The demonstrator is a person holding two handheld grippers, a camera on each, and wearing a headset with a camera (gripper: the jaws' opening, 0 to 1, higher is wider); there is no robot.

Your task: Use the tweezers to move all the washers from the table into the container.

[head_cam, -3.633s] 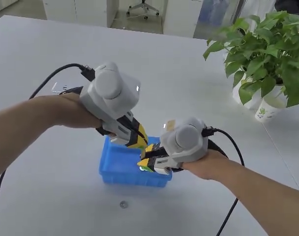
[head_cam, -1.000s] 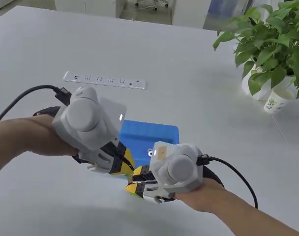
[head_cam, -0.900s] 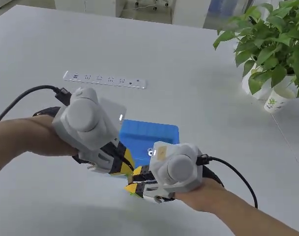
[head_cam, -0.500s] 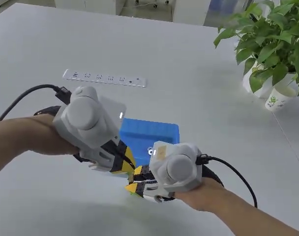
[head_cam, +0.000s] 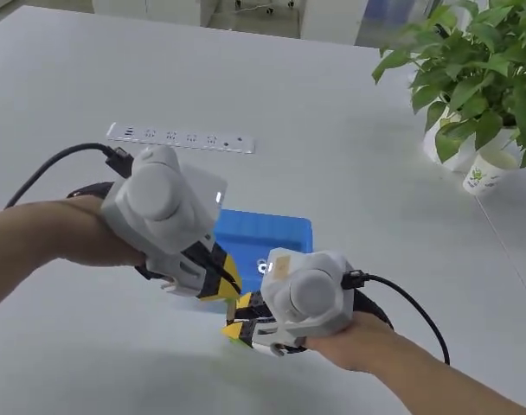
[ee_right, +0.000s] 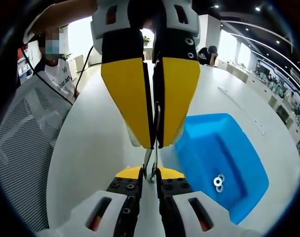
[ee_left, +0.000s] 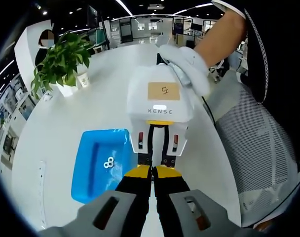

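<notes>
While the two claws meet tip to tip at the near side of the open blue plastic container, I see the thin metal tweezers caught between them. In the right gripper view, the left gripper has its yellow pads pressed together on the tweezers' blades. The right gripper is closed on their lower end. Both tools sit low over the white table, each in one of the person's hands. Some small round metal washers lie together on the container's floor. A white power strip lies well beyond the container, and a leafy green potted plant stands far off to the right.
</notes>
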